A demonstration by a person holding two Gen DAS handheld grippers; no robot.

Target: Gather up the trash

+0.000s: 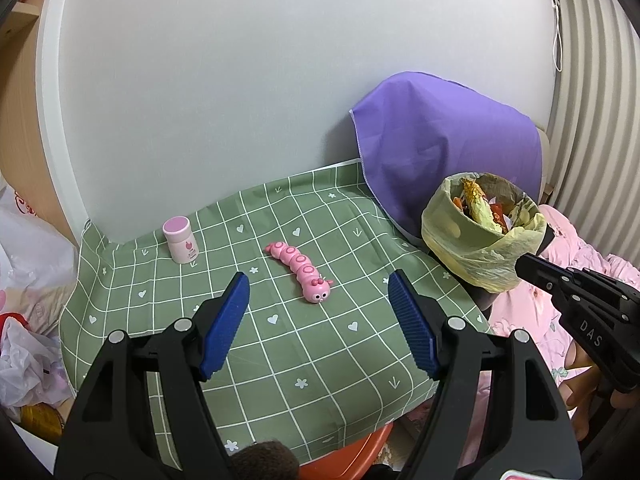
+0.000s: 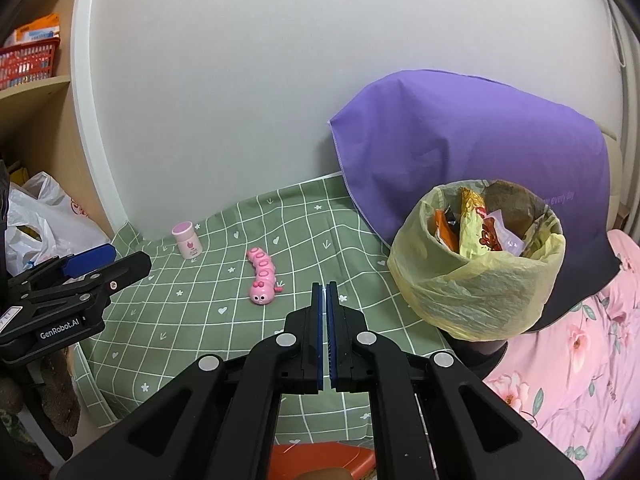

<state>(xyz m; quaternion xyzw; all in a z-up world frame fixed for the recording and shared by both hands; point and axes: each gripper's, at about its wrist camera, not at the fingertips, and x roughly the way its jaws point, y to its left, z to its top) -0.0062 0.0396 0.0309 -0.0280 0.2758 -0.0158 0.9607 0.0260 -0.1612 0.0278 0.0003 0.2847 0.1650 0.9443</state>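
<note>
A trash bin lined with a yellow bag [image 1: 482, 236] stands off the table's right edge, holding several wrappers; it also shows in the right wrist view [image 2: 476, 280]. My left gripper [image 1: 318, 292] is open and empty above the green checked tablecloth [image 1: 280, 360], near a pink caterpillar toy [image 1: 302, 270]. My right gripper [image 2: 325, 292] is shut with nothing between its pads, left of the bin. The toy [image 2: 262, 276] and a small pink-capped bottle [image 2: 187, 240] lie on the cloth. The bottle shows in the left wrist view [image 1: 181, 240] too.
A purple cloth [image 2: 472, 148] drapes over something behind the bin. Pink floral bedding [image 2: 568, 360] lies at the right. White plastic bags [image 1: 28, 264] sit left of the table beside a wooden shelf [image 2: 32, 92]. An orange stool [image 2: 320, 460] shows below the table edge.
</note>
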